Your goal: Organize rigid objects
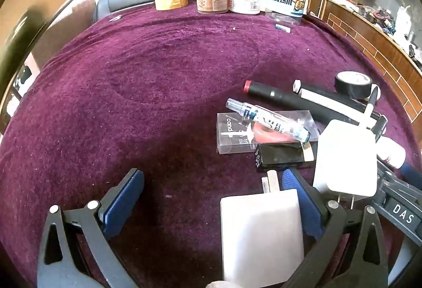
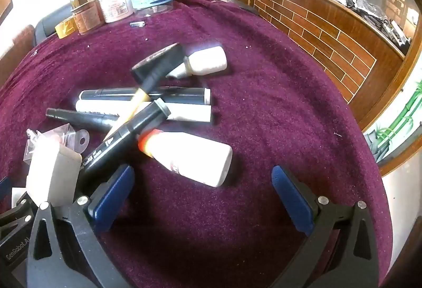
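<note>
On the purple-clothed counter (image 1: 147,82) the rigid objects lay in a heap: markers (image 2: 147,95), a white bottle (image 2: 190,156), a clear box (image 1: 263,130), a syringe (image 1: 266,120), black tape (image 1: 353,85) and white chargers (image 1: 345,156). Both the left hand-held gripper (image 1: 213,193) and the right hand-held gripper (image 2: 203,198) stood wide open, gripping nothing; one charger (image 1: 261,232) lay between the left jaws.
</note>
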Tool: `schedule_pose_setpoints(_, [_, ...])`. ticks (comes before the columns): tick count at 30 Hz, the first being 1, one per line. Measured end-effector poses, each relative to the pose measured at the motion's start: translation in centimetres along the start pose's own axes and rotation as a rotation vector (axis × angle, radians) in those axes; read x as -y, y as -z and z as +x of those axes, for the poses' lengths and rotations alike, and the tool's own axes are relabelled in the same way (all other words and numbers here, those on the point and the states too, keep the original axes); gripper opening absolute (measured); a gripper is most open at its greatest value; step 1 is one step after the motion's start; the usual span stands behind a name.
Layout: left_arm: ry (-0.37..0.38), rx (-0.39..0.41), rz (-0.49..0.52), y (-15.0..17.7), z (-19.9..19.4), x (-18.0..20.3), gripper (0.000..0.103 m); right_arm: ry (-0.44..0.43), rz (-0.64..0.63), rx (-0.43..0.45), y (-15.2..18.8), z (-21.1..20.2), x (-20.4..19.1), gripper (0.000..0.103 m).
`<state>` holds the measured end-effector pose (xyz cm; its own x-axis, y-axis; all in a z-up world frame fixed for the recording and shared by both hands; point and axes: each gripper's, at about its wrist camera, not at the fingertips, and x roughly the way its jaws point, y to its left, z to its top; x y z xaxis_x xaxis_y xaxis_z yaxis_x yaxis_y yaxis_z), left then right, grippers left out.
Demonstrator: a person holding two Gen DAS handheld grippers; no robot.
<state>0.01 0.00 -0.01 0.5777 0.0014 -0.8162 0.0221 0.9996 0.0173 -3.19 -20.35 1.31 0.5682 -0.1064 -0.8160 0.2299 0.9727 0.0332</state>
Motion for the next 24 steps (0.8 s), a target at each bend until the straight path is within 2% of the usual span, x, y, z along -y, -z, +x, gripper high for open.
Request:
schedule_pose_setpoints(12, [-0.002, 0.006, 0.0, 0.1, -0.1, -0.2, 0.102, 0.0, 0.0, 0.004, 0.0, 0.0, 0.0, 0.103])
schedule_pose_setpoints(17, [-0.05, 0.024, 0.034, 0.1, -0.4, 0.7, 0.102, 0.0, 0.0, 0.004, 0.0, -0.1, -0.1, 0.103])
schedule_pose_setpoints(21, [0.009, 0.007, -0.013, 0.1, 0.0, 0.0, 0.101, 0.0, 0.0, 0.004, 0.0, -0.1, -0.1, 0.103])
schedule_pose_setpoints(24, [0.001, 0.004, -0.007, -0.1, 0.2, 0.0, 0.102, 0.0, 0.0, 0.004, -0.1, -0.1, -0.1, 0.103])
